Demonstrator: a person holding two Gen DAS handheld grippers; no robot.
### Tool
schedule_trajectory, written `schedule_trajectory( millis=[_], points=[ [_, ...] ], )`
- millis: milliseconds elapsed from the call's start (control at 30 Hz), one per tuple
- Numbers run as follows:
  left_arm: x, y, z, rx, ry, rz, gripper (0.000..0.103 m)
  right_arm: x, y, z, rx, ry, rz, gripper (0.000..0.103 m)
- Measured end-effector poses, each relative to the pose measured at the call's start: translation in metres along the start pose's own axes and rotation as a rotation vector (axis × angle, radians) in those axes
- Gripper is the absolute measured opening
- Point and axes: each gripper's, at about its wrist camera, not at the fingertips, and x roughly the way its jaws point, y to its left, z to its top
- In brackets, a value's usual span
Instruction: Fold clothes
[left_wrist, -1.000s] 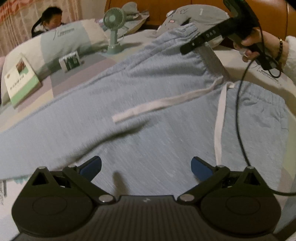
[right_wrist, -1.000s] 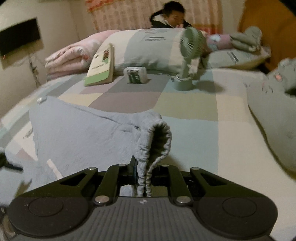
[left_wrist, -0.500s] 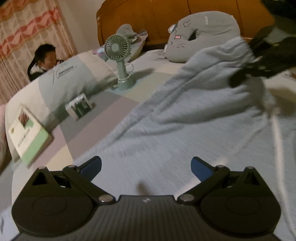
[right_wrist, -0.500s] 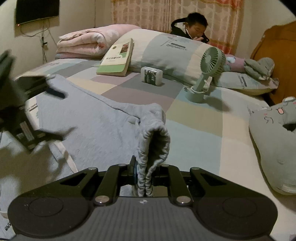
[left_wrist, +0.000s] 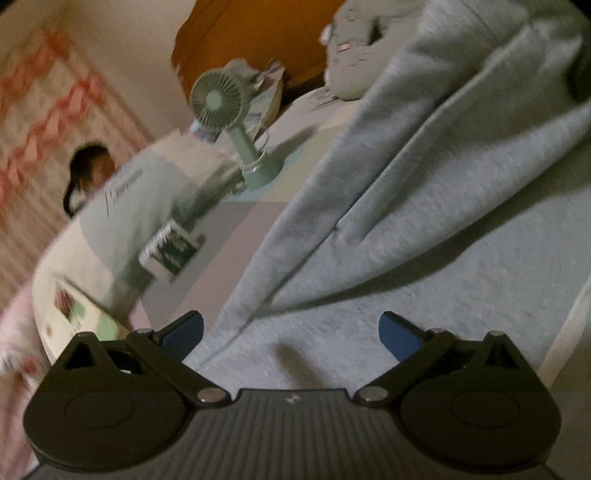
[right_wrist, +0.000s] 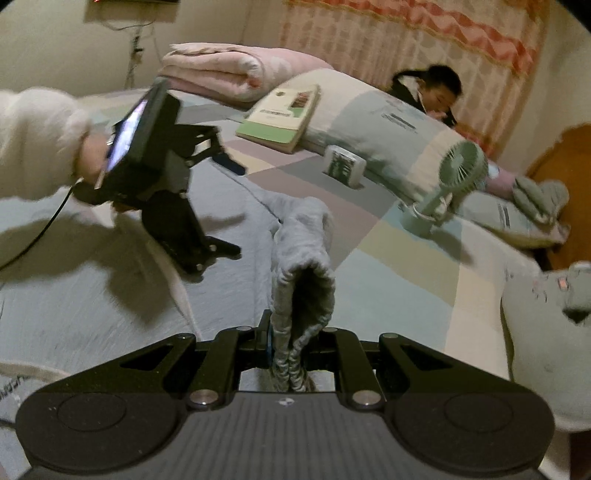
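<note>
Since a second ago the right gripper (right_wrist: 286, 339), clenched on the elastic waistband of the grey sweatpants (left_wrist: 424, 229), has carried that edge up and across, so a raised fold now drapes over the part lying flat on the bed (right_wrist: 406, 258). The left gripper (left_wrist: 291, 332), released and empty, has swung nearer the fold, likely to steady it.
</note>
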Motion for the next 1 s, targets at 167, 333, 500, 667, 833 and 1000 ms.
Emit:
schedule_trajectory(
  millis=[167, 333, 500, 667, 833, 1000],
  points=[
    [-0.003, -0.007, -0.001, 0.059, -0.031, 0.028, 0.1, -0.004, 0.024, -0.006, -0.16, -0.006, -0.025, 0.016],
    [-0.004, -0.007, -0.002, 0.067, -0.051, 0.034, 0.1, -0.006, 0.05, -0.015, -0.33, 0.003, -0.059, 0.016],
    [-0.004, -0.006, -0.004, 0.134, -0.076, 0.037, 0.101, -0.008, 0.064, -0.021, -0.438, -0.008, -0.101, 0.017],
    [-0.01, -0.011, -0.01, 0.257, -0.12, 0.05, 0.101, -0.006, 0.067, -0.023, -0.468, -0.008, -0.111, 0.017],
    [-0.015, -0.015, -0.018, 0.448, -0.174, 0.062, 0.097, -0.004, 0.068, -0.025, -0.462, -0.008, -0.105, 0.017],
    [-0.004, -0.028, -0.035, 0.695, -0.163, 0.038, 0.057, -0.002, 0.065, -0.026, -0.424, -0.013, -0.093, 0.017]
  ],
)
